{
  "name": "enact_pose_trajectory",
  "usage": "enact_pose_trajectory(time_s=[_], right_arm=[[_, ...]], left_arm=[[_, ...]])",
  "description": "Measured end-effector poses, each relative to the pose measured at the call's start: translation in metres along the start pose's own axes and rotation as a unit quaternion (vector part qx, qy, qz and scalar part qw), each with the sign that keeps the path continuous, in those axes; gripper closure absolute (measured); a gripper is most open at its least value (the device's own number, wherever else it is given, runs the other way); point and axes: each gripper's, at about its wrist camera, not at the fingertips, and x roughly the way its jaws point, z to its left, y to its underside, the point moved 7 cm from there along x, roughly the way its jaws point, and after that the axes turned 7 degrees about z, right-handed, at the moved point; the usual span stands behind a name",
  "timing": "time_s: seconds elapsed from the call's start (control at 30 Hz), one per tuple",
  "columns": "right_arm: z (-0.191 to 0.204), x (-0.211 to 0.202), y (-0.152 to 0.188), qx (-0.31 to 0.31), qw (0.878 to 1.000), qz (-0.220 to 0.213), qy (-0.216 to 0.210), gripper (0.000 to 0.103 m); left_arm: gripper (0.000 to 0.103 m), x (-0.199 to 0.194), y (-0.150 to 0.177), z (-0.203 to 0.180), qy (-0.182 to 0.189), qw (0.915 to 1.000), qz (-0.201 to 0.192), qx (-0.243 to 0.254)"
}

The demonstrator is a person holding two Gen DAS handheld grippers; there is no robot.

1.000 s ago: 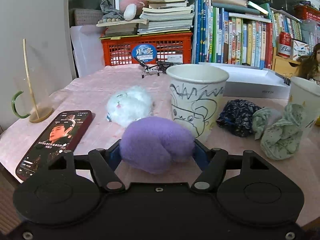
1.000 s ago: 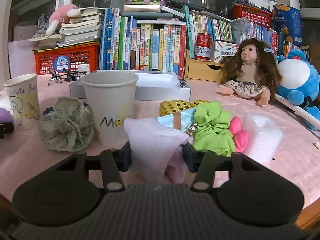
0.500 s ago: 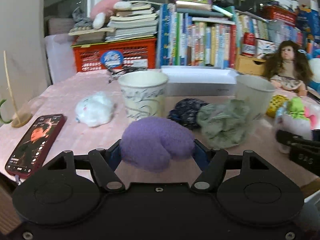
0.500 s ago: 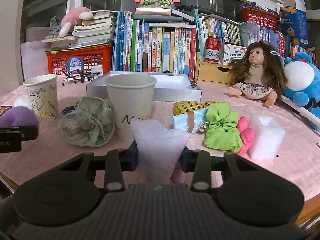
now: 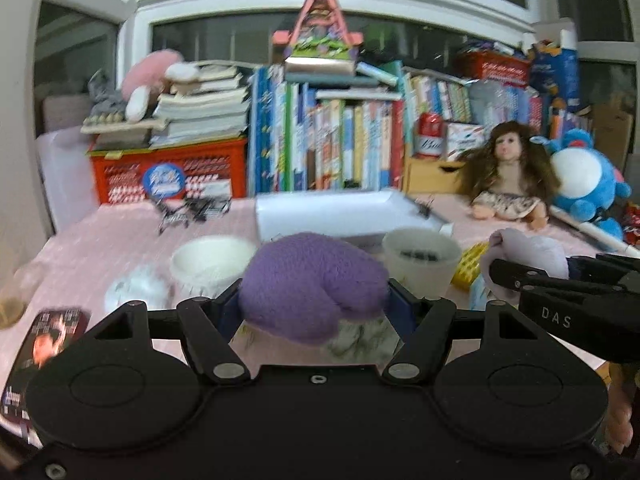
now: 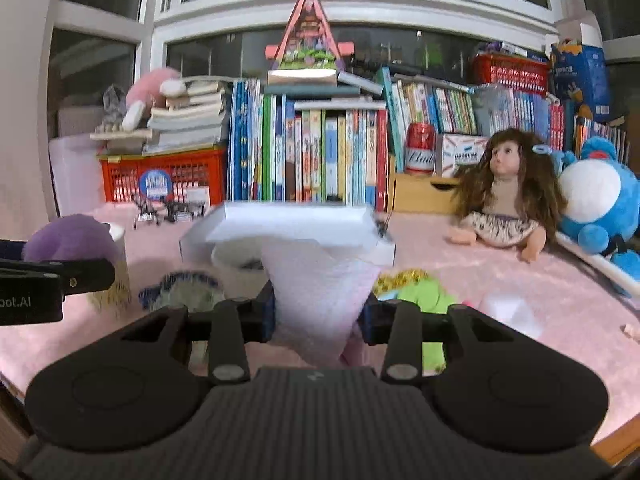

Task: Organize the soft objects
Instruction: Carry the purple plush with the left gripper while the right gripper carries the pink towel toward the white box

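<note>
Both grippers have risen: left gripper clamps purple plush, right gripper pinches pale cloth above paper cups.

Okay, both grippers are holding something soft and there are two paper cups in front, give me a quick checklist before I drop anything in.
1. Left gripper clamped on the purple plush: ok.
2. Right gripper clamped on the pale pink foam piece: ok.
3. Both items lifted off the pink tablecloth: ok.
4. Left paper cup empty: cannot tell, blurred.
5. Right paper cup empty: not ok, something dark lies inside.
6. Grippers apart from each other: ok, though close.
</note>
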Motion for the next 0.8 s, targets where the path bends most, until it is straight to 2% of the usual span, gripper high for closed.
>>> enact_pose_trajectory(time_s=[0.23, 0.5, 0.8], right_arm=[[-0.016, 0.003, -0.038, 0.016, 0.999, -0.019, -0.021, 0.059], [-0.035, 0.03, -0.076, 0.026, 0.999, -0.016, -0.024, 0.059], [-0.043, 0.079, -0.118, 0.001, 0.999, 0.021, -0.033, 0.059]], left_arm=[[0.034, 0.011, -0.045, -0.005, 0.031, 0.9994, -0.011, 0.007], [0.034, 0.055, -0.1, -0.002, 0.059, 0.9982, 0.005, -0.007], [0.034, 0.119, -0.16, -0.01, 0.048, 0.9982, 0.036, -0.002]])
